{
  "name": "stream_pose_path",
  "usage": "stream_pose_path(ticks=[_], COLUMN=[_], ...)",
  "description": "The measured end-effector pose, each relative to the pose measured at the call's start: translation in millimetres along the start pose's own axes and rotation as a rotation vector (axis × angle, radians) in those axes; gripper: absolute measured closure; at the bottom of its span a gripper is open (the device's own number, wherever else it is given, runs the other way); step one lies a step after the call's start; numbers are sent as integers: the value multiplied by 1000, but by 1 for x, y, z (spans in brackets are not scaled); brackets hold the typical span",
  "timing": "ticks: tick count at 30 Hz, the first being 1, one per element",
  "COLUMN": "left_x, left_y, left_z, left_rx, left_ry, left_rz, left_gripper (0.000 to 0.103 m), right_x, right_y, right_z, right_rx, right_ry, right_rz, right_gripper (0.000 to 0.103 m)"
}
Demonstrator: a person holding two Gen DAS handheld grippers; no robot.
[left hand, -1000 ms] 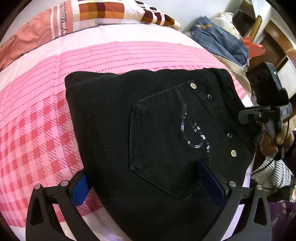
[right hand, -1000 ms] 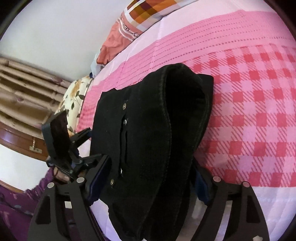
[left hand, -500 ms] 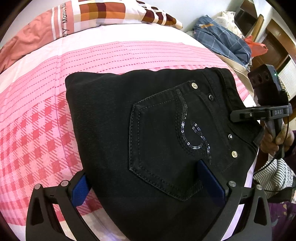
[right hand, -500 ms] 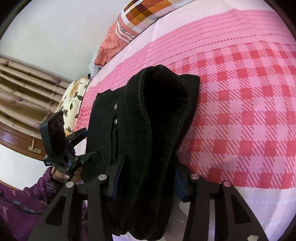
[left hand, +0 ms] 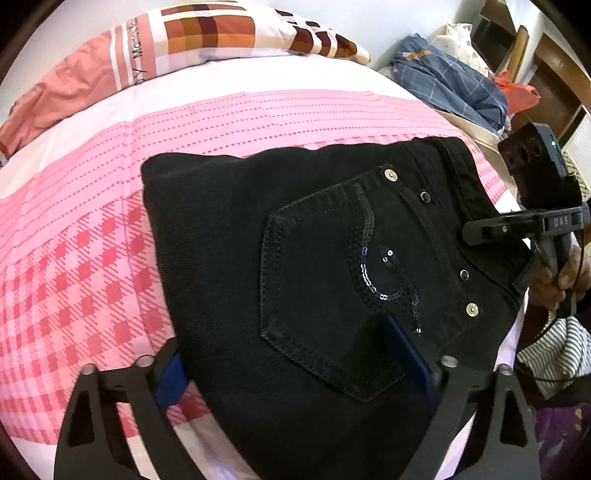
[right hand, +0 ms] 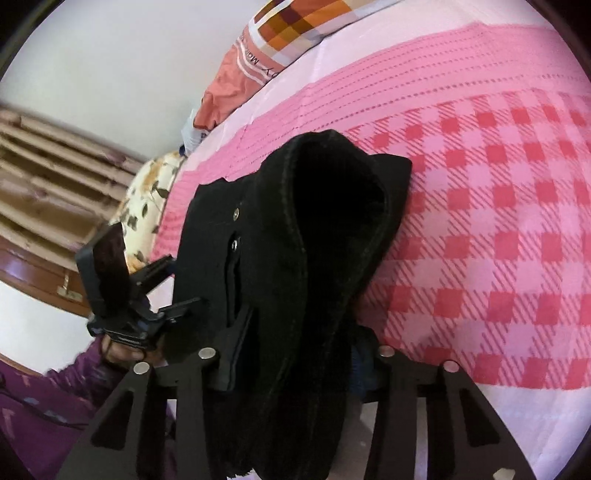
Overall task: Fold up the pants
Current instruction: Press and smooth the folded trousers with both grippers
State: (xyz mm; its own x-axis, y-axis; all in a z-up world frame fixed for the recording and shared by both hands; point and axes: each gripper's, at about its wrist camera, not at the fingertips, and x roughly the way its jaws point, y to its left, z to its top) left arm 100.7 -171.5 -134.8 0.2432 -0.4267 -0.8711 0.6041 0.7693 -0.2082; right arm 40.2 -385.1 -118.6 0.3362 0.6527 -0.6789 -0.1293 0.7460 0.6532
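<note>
Black pants (left hand: 295, 258) lie folded on the pink checked bed sheet (left hand: 74, 258), back pocket with a sequin swirl (left hand: 384, 273) facing up. My left gripper (left hand: 284, 343) straddles the near edge. Its left blue pad (left hand: 170, 373) stands beside the cloth and its right pad (left hand: 406, 354) rests on the pocket. The jaws are closing and do not pinch. My right gripper (right hand: 299, 328) is at the waistband end, jaws closing on the bunched, raised fold of the pants (right hand: 325, 229). Its right pad is hidden by the cloth.
A checked pillow (left hand: 221, 33) lies at the head of the bed. A heap of blue plaid clothes (left hand: 450, 81) and wooden furniture stand beyond the right edge. A hand (left hand: 561, 284) and striped cloth (left hand: 554, 354) are close by. A floral cushion (right hand: 147, 199) lies off the left side.
The right jaws have drawn in around the waistband end, squeezing the fold into a taller, narrower bundle. The left jaws have narrowed slightly over the pants. Neither hand has shifted.
</note>
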Motion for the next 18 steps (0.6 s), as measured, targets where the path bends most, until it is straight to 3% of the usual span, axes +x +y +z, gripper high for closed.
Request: stream_pose_path(ticks=[3,6,18], left_x=[-5,-8,-5], left_y=[3,7,5], left_z=[-1,-1,3], left_rx=[-6,-6,-13], left_ry=[-10,-10,9], left_rz=[21,31,48], left_gripper=[32,39,37], right_x=[0,0,7], right_y=[4,4,-7], right_z=[0,-1,0], right_rx=[-8,-2,23], right_ry=[-9,-22,-4], right_rz=[2,30,76], right_gripper=[65,65,56])
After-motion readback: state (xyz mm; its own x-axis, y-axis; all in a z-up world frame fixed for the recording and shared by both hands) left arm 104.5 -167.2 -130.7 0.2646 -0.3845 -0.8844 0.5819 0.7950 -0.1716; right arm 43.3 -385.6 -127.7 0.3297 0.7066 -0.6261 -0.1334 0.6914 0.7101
